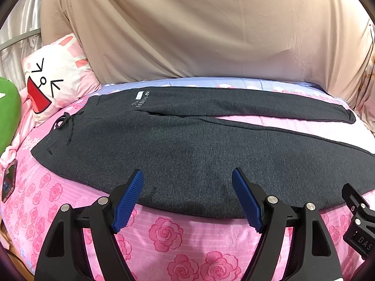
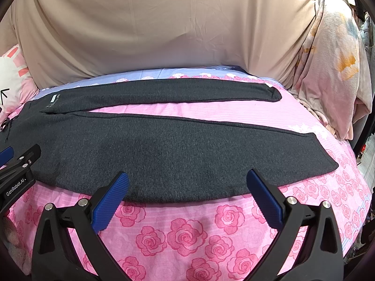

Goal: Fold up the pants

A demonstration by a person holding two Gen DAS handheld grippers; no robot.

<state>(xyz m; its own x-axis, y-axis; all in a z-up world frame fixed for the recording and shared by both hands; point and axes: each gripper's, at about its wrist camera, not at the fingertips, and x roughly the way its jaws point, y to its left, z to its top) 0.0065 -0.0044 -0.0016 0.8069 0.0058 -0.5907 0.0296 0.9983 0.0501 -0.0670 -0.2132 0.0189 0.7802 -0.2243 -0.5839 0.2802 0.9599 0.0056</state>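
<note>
Grey pants [image 1: 187, 140] lie flat on pink bed [image 1: 178, 238], legs apart. L view only: waist cord [image 1: 64, 124], pillow [image 1: 56, 79], phone [image 1: 8, 180]. R view only: both cuffs [image 2: 274, 93]. L gripper [image 1: 187, 197] & R gripper [image 2: 187, 196] gape, nothing held.

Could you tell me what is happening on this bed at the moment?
A person holds two black grippers with blue pads over a pair of dark grey knit pants spread flat on a pink rose-print bedspread, legs apart and not yet folded. The left gripper and right gripper both hang open above the near edge of the pants, gripping nothing.
</note>
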